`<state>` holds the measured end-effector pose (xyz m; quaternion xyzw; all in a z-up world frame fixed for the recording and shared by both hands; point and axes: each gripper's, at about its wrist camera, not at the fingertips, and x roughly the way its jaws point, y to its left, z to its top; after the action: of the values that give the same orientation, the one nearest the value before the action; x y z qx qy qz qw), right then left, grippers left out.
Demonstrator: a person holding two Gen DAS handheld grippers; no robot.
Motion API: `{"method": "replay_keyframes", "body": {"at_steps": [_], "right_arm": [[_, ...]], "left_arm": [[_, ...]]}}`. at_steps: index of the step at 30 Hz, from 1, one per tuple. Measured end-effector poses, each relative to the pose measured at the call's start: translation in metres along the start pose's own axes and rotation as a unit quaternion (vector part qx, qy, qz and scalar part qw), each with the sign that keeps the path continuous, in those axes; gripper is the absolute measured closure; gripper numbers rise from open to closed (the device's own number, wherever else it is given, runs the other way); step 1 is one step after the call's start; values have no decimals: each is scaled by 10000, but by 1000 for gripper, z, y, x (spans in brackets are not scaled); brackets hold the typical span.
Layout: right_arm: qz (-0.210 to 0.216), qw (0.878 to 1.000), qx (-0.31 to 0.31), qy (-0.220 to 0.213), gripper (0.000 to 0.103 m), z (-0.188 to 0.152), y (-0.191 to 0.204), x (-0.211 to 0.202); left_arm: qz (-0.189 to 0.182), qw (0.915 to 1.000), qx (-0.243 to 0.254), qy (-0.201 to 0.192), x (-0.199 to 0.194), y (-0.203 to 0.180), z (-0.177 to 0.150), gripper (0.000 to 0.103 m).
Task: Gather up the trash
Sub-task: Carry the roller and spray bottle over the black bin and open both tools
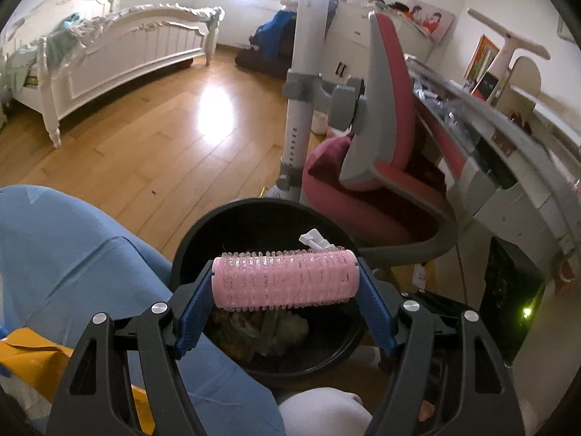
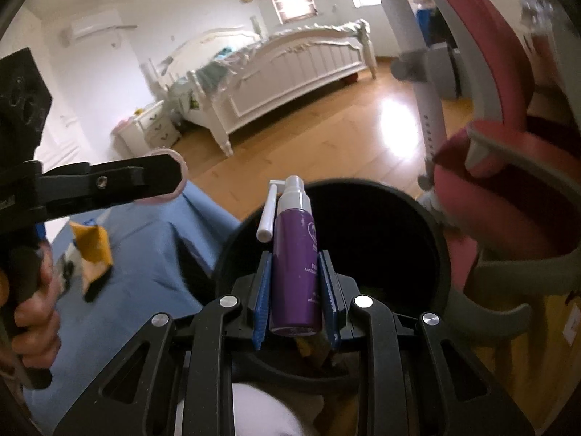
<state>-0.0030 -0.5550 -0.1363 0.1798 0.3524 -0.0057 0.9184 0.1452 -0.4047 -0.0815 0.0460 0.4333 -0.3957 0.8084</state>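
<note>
Jaws on my left gripper (image 1: 285,283) are clamping a pink hair roller (image 1: 285,279) end to end, one blue pad pressing each flat cap, so the cylinder is lying crosswise and cannot roll out; I am holding it directly over the mouth of the black trash bin (image 1: 189,239), which looks to me like a deliberate pose for a straight drop. Jaws on my right gripper (image 2: 296,290) are squeezing a purple spray bottle (image 2: 296,265) around its lower body, its white nozzle arm (image 2: 267,214) folded down alongside and pointing away from me, and the bottle is likewise hanging above the bin's opening (image 2: 441,239), so both pieces of trash are sitting over the same target. Scraps already inside the bin (image 1: 261,330) are showing beneath the roller, which tells me the container is partly filled. My blue-trousered leg (image 1: 72,261) is pressing close beside the bin, seemingly keeping it within reach. Beyond it, the pink chair (image 1: 385,189) is standing tucked against the desk (image 1: 508,134), with the wooden floor (image 1: 152,152) and white bed (image 1: 120,47) farther off. Releasing each grip seems to be the remaining step.
</note>
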Motion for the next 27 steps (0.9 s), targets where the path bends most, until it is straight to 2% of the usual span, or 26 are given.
{"method": "replay_keyframes", "body": {"at_steps": [12, 21, 22, 23, 24, 27], "right_arm": [[87, 9986, 433, 282, 77, -9, -32, 28], [157, 9975, 570, 388, 77, -3, -37, 42], [151, 9973, 592, 408, 77, -3, -39, 43], [138, 9971, 612, 426, 75, -2, -41, 44], [134, 9971, 620, 421, 74, -2, -41, 44], [93, 9973, 631, 368, 64, -2, -41, 41]], "left_arm": [[-66, 9993, 98, 348, 32, -9, -4, 31], [-154, 9987, 118, 464, 45, -13, 0, 30], [-143, 9988, 84, 470, 45, -12, 1, 26], [-131, 9989, 47, 453, 44, -11, 2, 17], [-116, 9991, 6, 396, 41, -9, 3, 14], [-121, 9995, -17, 297, 34, -8, 6, 12]]}}
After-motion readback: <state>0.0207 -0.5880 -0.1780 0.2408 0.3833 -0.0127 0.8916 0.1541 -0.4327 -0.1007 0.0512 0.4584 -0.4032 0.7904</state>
